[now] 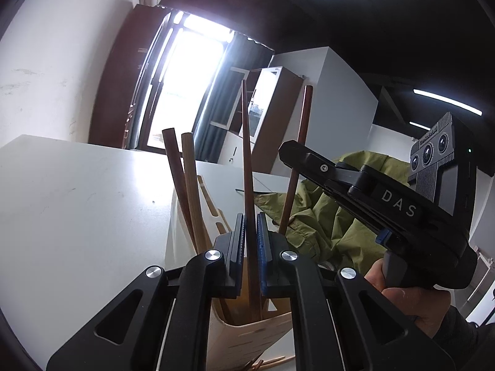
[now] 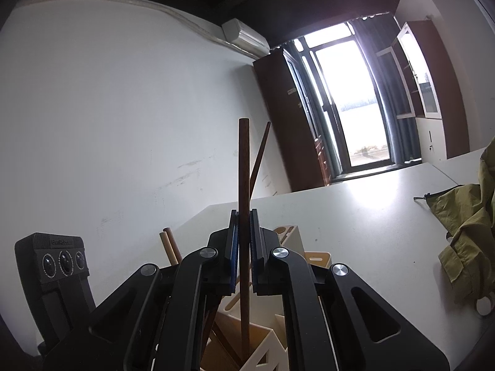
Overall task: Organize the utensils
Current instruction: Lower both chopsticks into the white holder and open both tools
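The left gripper [image 1: 250,232] was closed on a dark chopstick [image 1: 247,154], pads pressed to its sides, the stick's lower end down inside the wooden holder [image 1: 247,334] on the white table [image 1: 77,201]. The right gripper [image 2: 244,232] likewise clamped a dark rod [image 2: 243,185] standing upright, its foot in a compartment of the holder [image 2: 266,337]. Two more sticks [image 1: 185,185], one dark and one pale, leaned in the holder to the left.

Only the left view showed the right gripper [image 1: 286,151] from the side and the hand [image 1: 408,303] carrying it. A green jacket [image 1: 334,216] lay on the table beside the holder. The right view showed an air conditioner [image 2: 244,35] on the wall.
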### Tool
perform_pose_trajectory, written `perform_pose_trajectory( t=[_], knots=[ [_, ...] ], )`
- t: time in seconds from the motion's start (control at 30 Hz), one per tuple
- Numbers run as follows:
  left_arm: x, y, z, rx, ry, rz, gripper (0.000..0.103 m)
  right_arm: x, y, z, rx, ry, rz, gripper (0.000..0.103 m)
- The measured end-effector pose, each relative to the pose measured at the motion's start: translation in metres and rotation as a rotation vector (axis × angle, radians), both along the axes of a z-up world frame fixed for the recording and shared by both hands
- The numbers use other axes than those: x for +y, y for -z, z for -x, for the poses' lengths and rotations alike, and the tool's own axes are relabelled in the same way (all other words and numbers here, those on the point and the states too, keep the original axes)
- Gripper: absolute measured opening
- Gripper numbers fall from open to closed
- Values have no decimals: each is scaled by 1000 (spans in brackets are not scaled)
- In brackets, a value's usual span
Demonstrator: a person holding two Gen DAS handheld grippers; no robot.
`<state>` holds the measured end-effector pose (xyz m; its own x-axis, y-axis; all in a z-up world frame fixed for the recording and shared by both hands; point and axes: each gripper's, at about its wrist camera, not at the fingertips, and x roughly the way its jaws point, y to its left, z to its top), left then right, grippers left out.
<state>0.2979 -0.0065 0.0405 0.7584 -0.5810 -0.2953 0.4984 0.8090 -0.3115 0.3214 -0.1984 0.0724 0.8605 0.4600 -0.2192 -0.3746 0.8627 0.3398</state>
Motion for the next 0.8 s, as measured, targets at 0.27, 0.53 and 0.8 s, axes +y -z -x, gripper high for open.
perform_pose_trajectory(
  t=[0.27,0.53,0.8],
  knots=[
    [4,-4,11,-15,-31,-87,12,6,-1,9,28,-11,67,15],
    [16,-6,23,-27,-40,-103,33,-5,-7,26,-4,20,71,44],
    [19,-11,29,-29,-32,-103,45,-47,-14,30,-20,97,17,50]
  ],
)
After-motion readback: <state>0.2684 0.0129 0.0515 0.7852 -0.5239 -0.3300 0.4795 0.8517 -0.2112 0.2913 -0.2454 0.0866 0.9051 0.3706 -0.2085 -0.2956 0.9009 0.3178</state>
